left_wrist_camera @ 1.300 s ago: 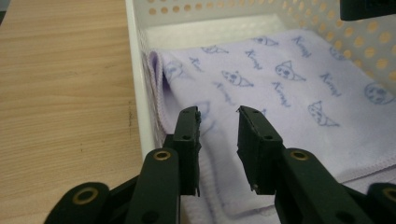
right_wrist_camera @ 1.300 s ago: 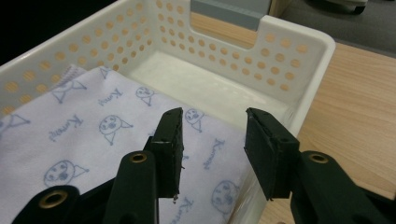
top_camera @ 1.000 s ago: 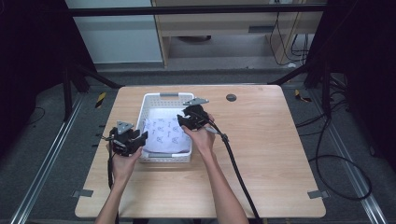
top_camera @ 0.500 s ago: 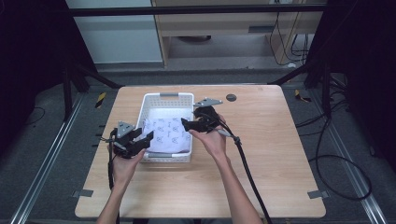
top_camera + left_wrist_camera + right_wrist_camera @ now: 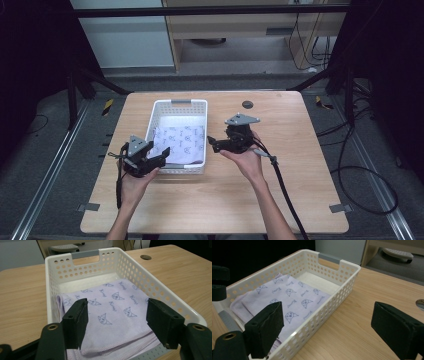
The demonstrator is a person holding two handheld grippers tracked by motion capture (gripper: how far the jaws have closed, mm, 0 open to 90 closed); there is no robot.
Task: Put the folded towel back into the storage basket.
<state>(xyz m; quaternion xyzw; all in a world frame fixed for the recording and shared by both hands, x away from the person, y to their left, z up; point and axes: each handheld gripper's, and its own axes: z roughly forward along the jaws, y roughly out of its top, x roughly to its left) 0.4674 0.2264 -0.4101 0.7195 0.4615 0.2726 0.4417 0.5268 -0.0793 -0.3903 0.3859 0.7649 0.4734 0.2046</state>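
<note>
A white perforated basket [image 5: 177, 103] stands on the wooden table, and a folded lilac cloth [image 5: 183, 142] printed with small faces lies flat inside it. My left gripper [image 5: 161, 156] is at the basket's near left corner, open, its jaws pointing over the near rim at the cloth [image 5: 117, 315]. My right gripper [image 5: 212, 144] hovers just right of the basket, open and empty, pointing at the basket's right wall [image 5: 329, 305]. In the right gripper view the cloth [image 5: 287, 295] lies beyond that wall. Both hands grip the tools from the near side.
A round cable hole [image 5: 247, 104] sits in the table behind the right gripper. Bare wood [image 5: 300, 170] stretches to the right and front of the basket. The right gripper's cable [image 5: 282, 185] trails off the near edge. Dark floor and frame rails surround the table.
My right gripper has drawn back from above the basket to its right side, over the table. The left gripper has turned in toward the basket's near corner. The cloth stays put.
</note>
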